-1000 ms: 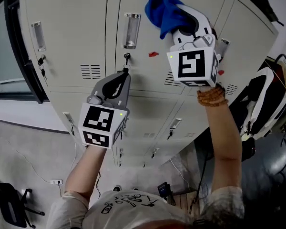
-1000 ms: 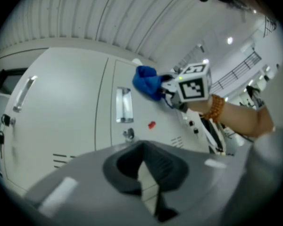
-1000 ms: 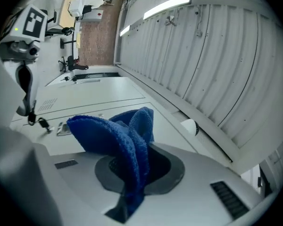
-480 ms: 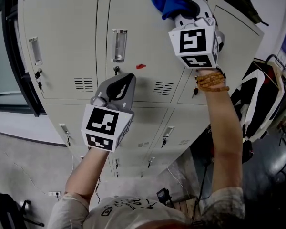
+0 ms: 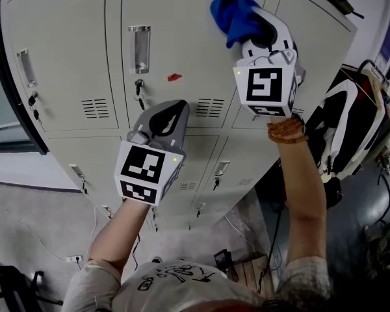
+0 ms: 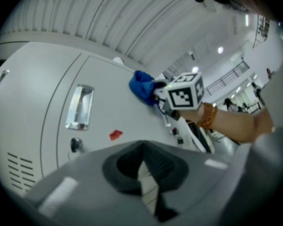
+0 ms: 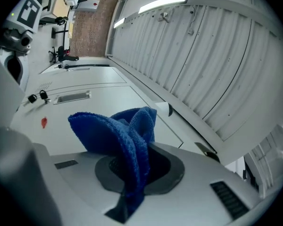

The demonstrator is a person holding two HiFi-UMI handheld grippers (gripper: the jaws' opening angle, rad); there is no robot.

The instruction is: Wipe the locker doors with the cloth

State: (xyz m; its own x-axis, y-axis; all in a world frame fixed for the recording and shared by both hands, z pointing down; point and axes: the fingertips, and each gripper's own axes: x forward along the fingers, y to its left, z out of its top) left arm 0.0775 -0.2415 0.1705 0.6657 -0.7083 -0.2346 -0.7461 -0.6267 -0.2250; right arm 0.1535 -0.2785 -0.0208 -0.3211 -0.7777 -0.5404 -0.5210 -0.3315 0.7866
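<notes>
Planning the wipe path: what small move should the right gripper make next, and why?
Probably sweep the right gripper down-left across the grey locker door: its jaws clamp the blue terry cloth high on it, and a small red mark sits lower left.

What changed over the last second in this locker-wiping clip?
The right gripper carried the blue cloth rightward across the middle locker door, farther from the red mark. The left gripper drifted right too, below that mark. Unchanged: right gripper shut on the cloth, left gripper shut and empty.
</notes>
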